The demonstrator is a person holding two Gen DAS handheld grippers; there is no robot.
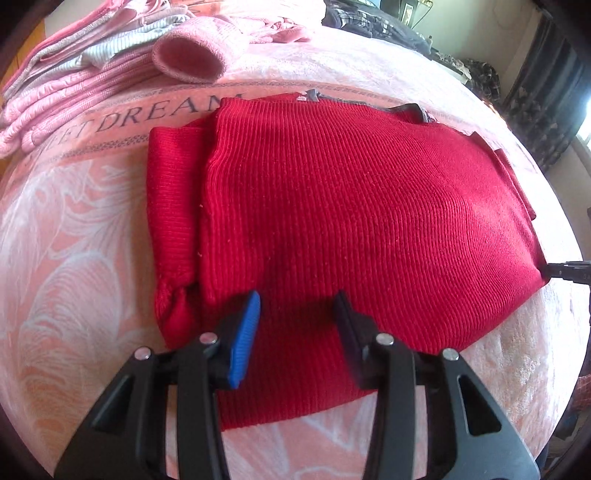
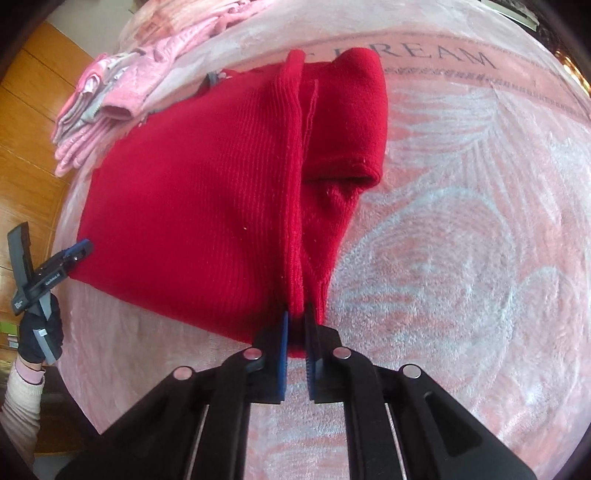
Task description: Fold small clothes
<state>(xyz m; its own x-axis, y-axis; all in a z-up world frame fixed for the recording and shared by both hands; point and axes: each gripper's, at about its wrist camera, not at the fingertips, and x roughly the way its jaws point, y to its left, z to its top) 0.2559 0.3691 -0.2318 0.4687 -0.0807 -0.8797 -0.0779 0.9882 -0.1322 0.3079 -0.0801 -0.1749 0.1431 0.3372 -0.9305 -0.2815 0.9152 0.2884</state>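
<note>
A red knit sweater [image 1: 351, 206] lies folded on a pink blanket [image 1: 74, 258] with a sleeve tucked along its left side. My left gripper [image 1: 297, 308] stands open just above the sweater's near edge, and the cloth lies under its fingers, not pinched. In the right wrist view the same gripper [image 2: 79, 251] sits at the sweater's [image 2: 192, 206] left corner, held by a gloved hand [image 2: 38, 332]. My right gripper [image 2: 297, 325] is shut on a raised fold at the sweater's near edge. Its tip [image 1: 565, 271] shows at the sweater's right edge in the left wrist view.
A stack of pink and grey clothes [image 1: 74, 92] lies at the blanket's far left, also seen as a pile [image 2: 110, 107] in the right wrist view. Dark garments [image 1: 369, 18] sit at the far edge. A wooden wall [image 2: 33, 129] borders the bed.
</note>
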